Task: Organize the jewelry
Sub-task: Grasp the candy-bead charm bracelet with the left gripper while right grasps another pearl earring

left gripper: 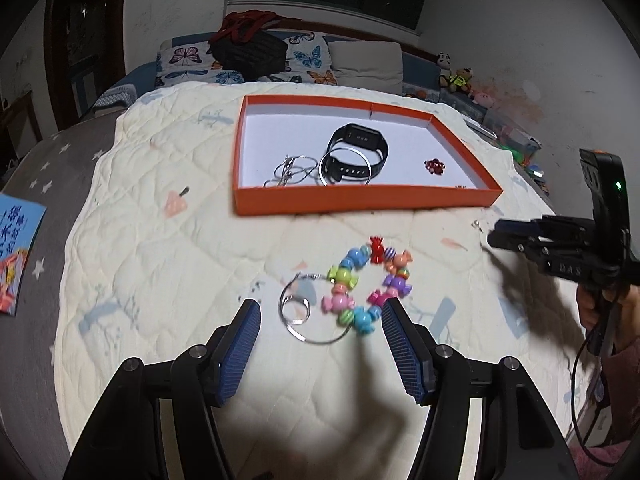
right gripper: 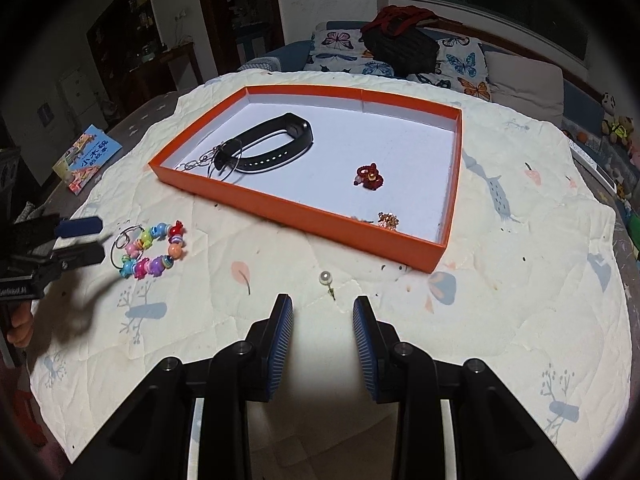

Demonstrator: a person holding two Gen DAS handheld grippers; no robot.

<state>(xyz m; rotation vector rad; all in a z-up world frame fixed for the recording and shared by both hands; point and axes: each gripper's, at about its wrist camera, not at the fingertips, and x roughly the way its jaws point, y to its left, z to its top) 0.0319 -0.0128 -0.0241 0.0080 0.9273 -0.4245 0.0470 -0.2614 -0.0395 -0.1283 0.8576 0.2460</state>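
A colourful candy-bead bracelet (left gripper: 366, 284) lies on the quilt with silver rings (left gripper: 296, 310) beside it. My left gripper (left gripper: 320, 310) is open, its jaws either side of them, just short. The bracelet also shows in the right wrist view (right gripper: 154, 250). A pearl earring (right gripper: 326, 279) lies just ahead of my open right gripper (right gripper: 322, 304). The orange tray (left gripper: 360, 199) holds a black smart band (left gripper: 356, 152), silver hoops (left gripper: 294, 170) and a red charm (left gripper: 435, 166). A small gold piece (right gripper: 388, 220) lies in the tray's near corner.
The cream quilt (right gripper: 500, 300) covers the bed. A children's book (left gripper: 16, 256) lies at the left edge. Butterfly pillows (left gripper: 240, 64), a black bag (left gripper: 250, 50) and plush toys (left gripper: 456, 74) sit at the back.
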